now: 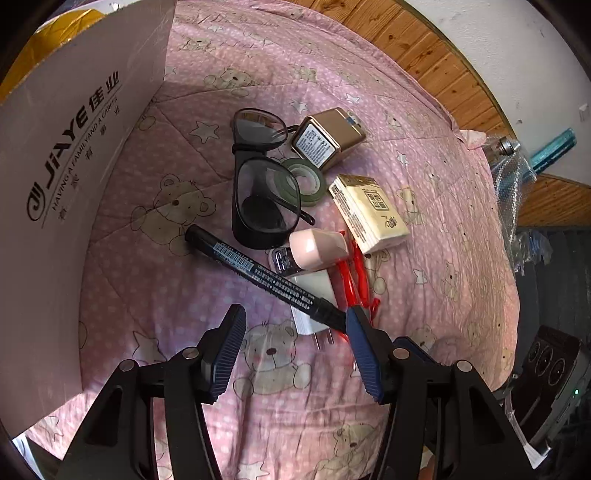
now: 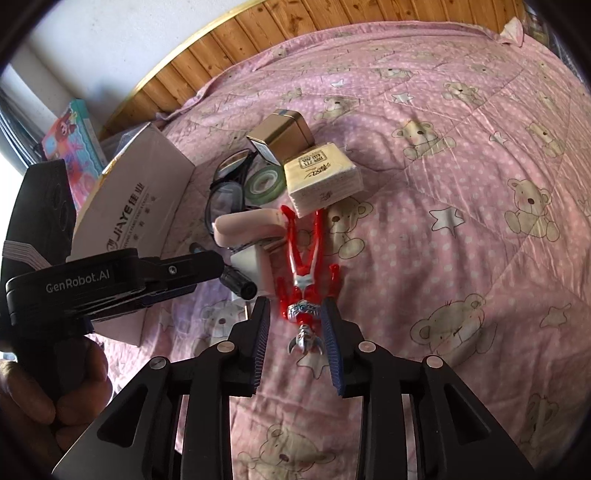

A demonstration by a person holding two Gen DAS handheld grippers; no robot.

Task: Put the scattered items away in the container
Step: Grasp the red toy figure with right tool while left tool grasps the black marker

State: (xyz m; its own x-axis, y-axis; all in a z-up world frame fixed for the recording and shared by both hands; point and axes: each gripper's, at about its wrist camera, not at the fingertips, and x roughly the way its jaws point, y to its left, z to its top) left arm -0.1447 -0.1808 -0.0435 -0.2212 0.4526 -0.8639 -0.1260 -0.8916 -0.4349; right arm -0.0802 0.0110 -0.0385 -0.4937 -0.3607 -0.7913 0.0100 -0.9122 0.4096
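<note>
Our right tongs (image 2: 294, 325) stand released astride the light, rigid toy figure (image 2: 303, 273); we judge its torso safest. Left tongs (image 1: 295, 332) released beside the marker (image 1: 258, 273).

Pink quilt (image 2: 461, 229) printed with teddy bears and stars, spread under everything. Wooden plank headboard (image 2: 236, 55) along its far edge, white wall (image 2: 110, 33) above. Off the edge — a colourful picture book (image 2: 74, 140) and crumpled bubble wrap (image 1: 513, 177).
</note>
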